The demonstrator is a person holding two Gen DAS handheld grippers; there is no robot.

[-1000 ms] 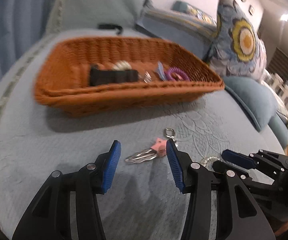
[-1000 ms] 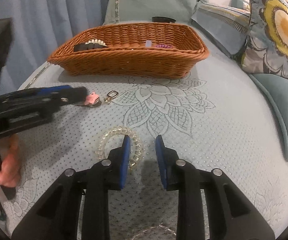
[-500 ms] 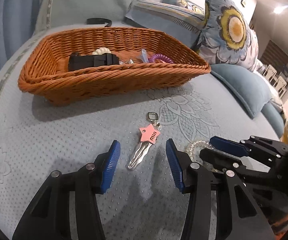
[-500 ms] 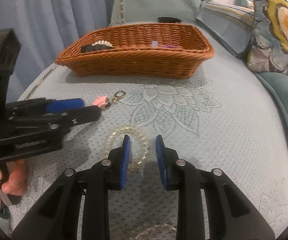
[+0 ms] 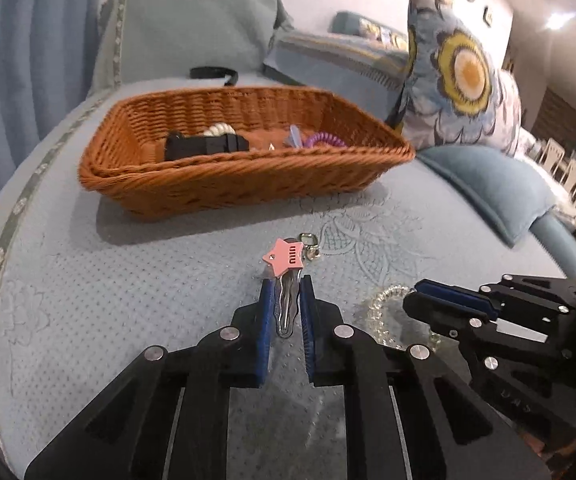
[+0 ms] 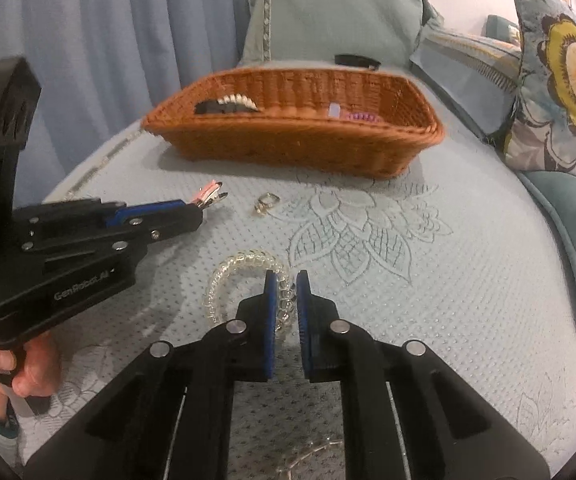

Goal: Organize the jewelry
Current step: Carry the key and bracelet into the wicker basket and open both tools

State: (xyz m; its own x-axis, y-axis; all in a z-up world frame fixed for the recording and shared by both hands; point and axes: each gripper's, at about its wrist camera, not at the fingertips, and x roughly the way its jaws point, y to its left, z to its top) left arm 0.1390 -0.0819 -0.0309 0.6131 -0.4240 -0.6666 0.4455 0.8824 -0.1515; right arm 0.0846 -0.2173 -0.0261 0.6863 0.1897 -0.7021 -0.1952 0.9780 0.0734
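Observation:
My left gripper point(image 5: 286, 292) is shut on a silver hair clip with a pink star point(image 5: 284, 258), which shows lifted off the bedspread in the right wrist view point(image 6: 210, 194). My right gripper point(image 6: 286, 280) is shut on a clear coil bracelet point(image 6: 240, 270) lying on the bedspread; the bracelet also shows in the left wrist view point(image 5: 384, 308). A brown wicker basket point(image 5: 248, 184) stands beyond and holds a black case point(image 5: 204, 146), a white beaded piece and a purple coil. A small metal clasp point(image 6: 266, 202) lies on the bedspread.
Blue and floral pillows point(image 5: 460, 80) lie to the right. A black band point(image 5: 212, 73) lies behind the basket. Another clear piece point(image 6: 308, 456) lies under my right gripper. A blue curtain point(image 6: 108, 40) hangs at left.
My left gripper has closed on the star hair clip. My right gripper has narrowed onto the clear coil bracelet. Both grippers moved forward, closer to the basket.

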